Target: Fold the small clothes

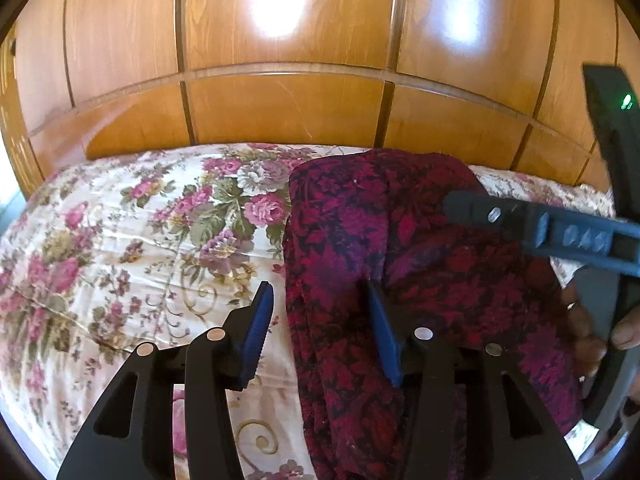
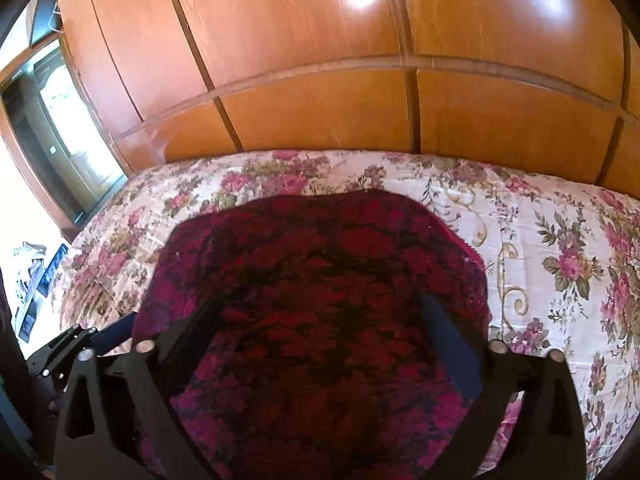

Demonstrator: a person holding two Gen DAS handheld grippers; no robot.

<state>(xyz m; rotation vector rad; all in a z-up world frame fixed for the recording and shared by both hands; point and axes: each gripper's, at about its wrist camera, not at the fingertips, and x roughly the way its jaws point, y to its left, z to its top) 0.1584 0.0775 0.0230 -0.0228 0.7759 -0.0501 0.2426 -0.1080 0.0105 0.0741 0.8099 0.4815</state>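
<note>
A dark red and magenta patterned garment (image 1: 400, 272) lies folded on a floral bedspread (image 1: 140, 240). My left gripper (image 1: 320, 304) is open and low over the garment's left edge; its right finger rests on the cloth and its left finger is over the bedspread. The right gripper (image 1: 540, 228) shows in the left wrist view, reaching in from the right above the garment. In the right wrist view the right gripper (image 2: 320, 312) is open wide, with the garment (image 2: 320, 280) spread between and under its fingers. The left gripper (image 2: 100, 336) shows at the left edge there.
A wooden panelled headboard (image 1: 300, 80) stands along the far side of the bed. A window or glass door (image 2: 68, 140) is at the far left. The floral bedspread (image 2: 560, 260) extends to the right of the garment.
</note>
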